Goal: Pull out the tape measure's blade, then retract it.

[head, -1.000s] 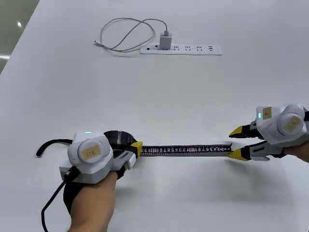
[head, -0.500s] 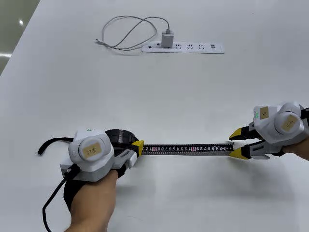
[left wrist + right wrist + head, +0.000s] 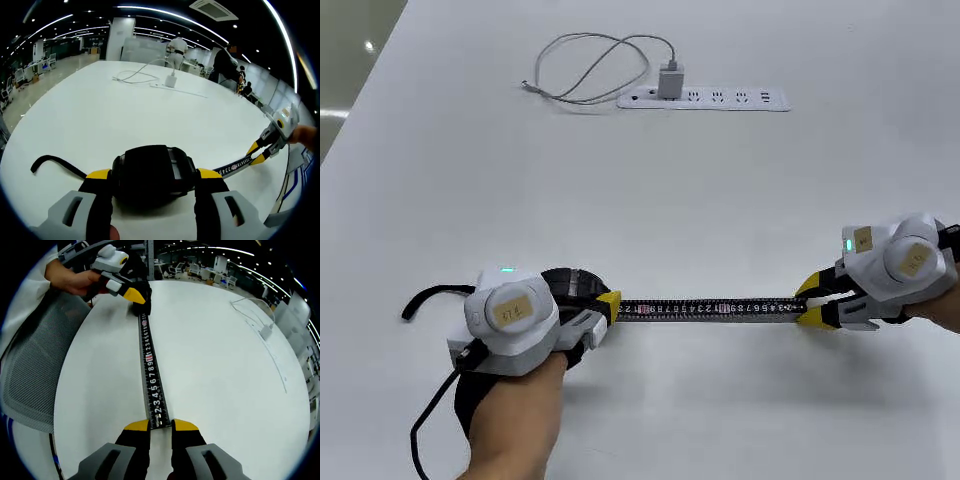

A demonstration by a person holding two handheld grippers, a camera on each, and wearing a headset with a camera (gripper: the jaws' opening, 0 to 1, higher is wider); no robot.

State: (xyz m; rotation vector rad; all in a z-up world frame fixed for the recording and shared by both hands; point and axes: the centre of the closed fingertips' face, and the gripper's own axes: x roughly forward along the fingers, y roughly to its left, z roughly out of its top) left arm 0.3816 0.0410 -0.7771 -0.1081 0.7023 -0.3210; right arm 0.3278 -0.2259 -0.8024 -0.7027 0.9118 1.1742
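Observation:
A black tape measure case (image 3: 575, 290) rests on the white table (image 3: 650, 200), and my left gripper (image 3: 590, 305) is shut around it; the case (image 3: 152, 172) sits between the yellow-tipped jaws in the left gripper view. Its black blade (image 3: 710, 308) with white numbers lies flat on the table, drawn out to the right. My right gripper (image 3: 810, 301) holds the blade's far end. In the right gripper view the blade (image 3: 151, 375) runs up from my right gripper (image 3: 160, 426), whose two jaws press against the tip's edges.
A white power strip (image 3: 710, 98) with a charger and a looped white cable (image 3: 590, 70) lies at the table's far side. A black strap (image 3: 425, 297) trails left from the case. A grey mesh chair (image 3: 30, 370) stands beside the table.
The right gripper's jaws have drawn together around the blade's end. The left gripper and the case have stayed in place; the blade's length looks the same.

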